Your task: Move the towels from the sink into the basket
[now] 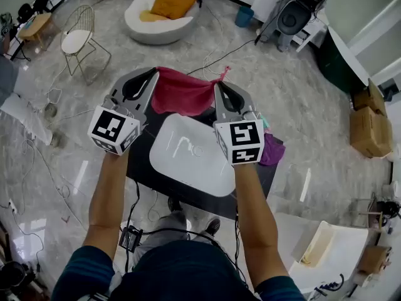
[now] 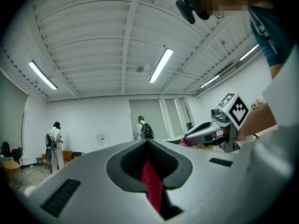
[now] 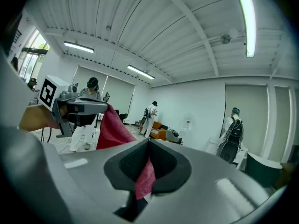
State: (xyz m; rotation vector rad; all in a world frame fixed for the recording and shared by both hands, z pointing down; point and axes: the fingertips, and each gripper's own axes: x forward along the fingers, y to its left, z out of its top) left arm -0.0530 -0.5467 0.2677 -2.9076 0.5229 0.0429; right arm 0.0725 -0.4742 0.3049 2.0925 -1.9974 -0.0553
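Note:
A red towel (image 1: 183, 94) hangs stretched between my two grippers, held up over the far edge of the white sink (image 1: 188, 155). My left gripper (image 1: 153, 73) is shut on its left corner, and red cloth (image 2: 152, 185) shows pinched between the jaws in the left gripper view. My right gripper (image 1: 220, 83) is shut on the right corner, with cloth (image 3: 145, 178) caught in its jaws too. A purple towel (image 1: 272, 149) lies on the dark table to the right of the sink. No basket shows in any view.
The sink sits in a dark table (image 1: 141, 149) on a marble floor with cables. A wire chair (image 1: 78, 39) and a round white seat with an orange cushion (image 1: 160, 14) stand beyond. Cardboard boxes (image 1: 369, 121) are at the right. People (image 3: 150, 118) stand far off.

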